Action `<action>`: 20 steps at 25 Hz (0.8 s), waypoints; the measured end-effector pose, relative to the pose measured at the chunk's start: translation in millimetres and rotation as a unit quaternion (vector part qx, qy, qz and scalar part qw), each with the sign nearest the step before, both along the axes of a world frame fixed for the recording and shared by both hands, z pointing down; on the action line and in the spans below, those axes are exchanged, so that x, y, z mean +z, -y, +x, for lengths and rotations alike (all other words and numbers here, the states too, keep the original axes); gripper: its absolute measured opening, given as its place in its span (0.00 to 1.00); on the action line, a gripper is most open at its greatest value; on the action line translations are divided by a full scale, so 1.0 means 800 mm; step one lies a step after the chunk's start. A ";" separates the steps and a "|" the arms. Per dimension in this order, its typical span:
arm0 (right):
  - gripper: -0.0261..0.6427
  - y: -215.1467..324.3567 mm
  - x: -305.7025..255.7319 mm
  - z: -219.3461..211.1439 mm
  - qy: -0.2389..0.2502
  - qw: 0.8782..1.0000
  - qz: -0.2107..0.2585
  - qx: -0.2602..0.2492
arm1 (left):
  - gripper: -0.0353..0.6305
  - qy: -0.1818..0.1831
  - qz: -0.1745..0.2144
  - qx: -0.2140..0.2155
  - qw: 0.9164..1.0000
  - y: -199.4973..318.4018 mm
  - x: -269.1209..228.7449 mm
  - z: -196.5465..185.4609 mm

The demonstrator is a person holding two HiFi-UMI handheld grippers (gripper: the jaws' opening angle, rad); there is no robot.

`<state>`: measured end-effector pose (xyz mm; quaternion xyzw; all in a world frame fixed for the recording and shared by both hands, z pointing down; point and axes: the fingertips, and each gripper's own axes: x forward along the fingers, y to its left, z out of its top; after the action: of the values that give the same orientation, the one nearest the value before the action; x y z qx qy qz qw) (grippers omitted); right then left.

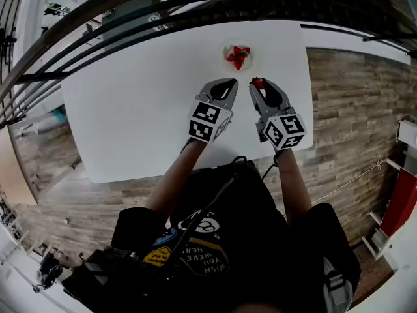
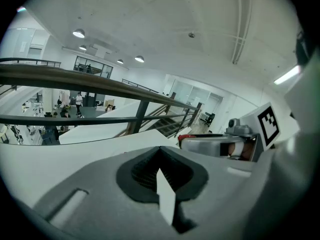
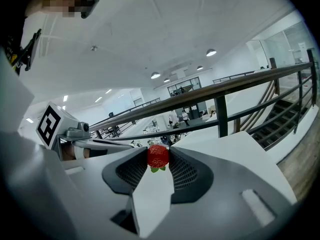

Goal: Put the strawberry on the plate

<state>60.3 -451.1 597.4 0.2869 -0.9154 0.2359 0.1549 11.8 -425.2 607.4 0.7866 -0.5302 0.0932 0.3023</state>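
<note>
Progress looks about halfway: the strawberry (image 3: 158, 155) is off the table and pinched at the very tips of the right gripper (image 1: 258, 85). Its 2 fingers press against the berry's sides, and the green leaves hang just below the pads. What is left is the carry and the release. The plate (image 1: 224, 52) lies ahead of those fingertips and slightly to their left, near but not under them, so the berry is not yet over it. Red fruit (image 1: 238, 57) lies on the plate; in the head view it is too small to count, perhaps 2 berries.

The left gripper (image 2: 160, 153) has its 2 fingers pressed together with nothing between them. Its tips are just left of the right gripper's and short of the plate.

Room is generous. The white table (image 1: 137, 103) is bare to the left of both pairs of fingers and between the fingertips and the plate. Its right edge runs close outside the right gripper's fingers, with wood floor (image 1: 352, 109) beyond. The far edge sits just behind the plate, with dark railings (image 1: 195, 8) past it. A short forward-left move likely suffices, and the free spot on the plate seems to be the rim facing the fingertips.
</note>
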 end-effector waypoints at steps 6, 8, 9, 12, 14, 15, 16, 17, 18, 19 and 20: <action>0.24 0.026 0.033 -0.009 -0.015 1.000 -0.009 -0.001 | 0.06 0.003 -0.019 0.009 1.000 0.023 0.029 -0.005; 0.24 0.035 0.043 -0.009 -0.020 1.000 -0.009 0.000 | 0.06 0.005 -0.024 0.009 1.000 0.028 0.037 -0.007; 0.24 0.040 0.048 -0.008 -0.023 1.000 -0.009 0.001 | 0.06 0.007 -0.028 0.010 1.000 0.030 0.043 -0.007; 0.24 0.052 0.063 -0.007 -0.035 0.999 -0.006 0.004 | 0.06 0.014 -0.041 0.014 0.999 0.036 0.059 -0.008; 0.24 0.057 0.069 -0.009 -0.040 0.999 -0.004 0.003 | 0.06 0.011 -0.049 0.011 0.999 0.041 0.066 -0.010; 0.24 0.059 0.071 -0.010 -0.042 0.999 -0.004 0.003 | 0.06 0.011 -0.050 0.009 0.999 0.044 0.069 -0.012; 0.24 0.061 0.074 -0.011 -0.044 0.999 -0.005 0.002 | 0.06 0.011 -0.051 0.008 0.999 0.048 0.072 -0.013; 0.24 0.064 0.078 -0.011 -0.046 0.999 -0.006 0.002 | 0.06 0.010 -0.054 0.007 0.998 0.051 0.076 -0.014; 0.24 0.066 0.082 -0.012 -0.049 0.999 -0.007 0.001 | 0.06 0.009 -0.057 0.006 0.998 0.054 0.081 -0.014; 0.24 0.067 0.088 -0.012 -0.052 0.999 -0.008 0.000 | 0.06 0.009 -0.060 0.006 0.998 0.056 0.085 -0.014; 0.24 0.068 0.095 -0.012 -0.056 0.998 -0.009 -0.001 | 0.06 0.008 -0.063 0.006 0.998 0.058 0.090 -0.015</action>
<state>50.7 -505.7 673.1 0.2975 -0.9032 0.2279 0.2092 0.1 -471.3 679.5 0.7687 -0.5209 0.1348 0.3458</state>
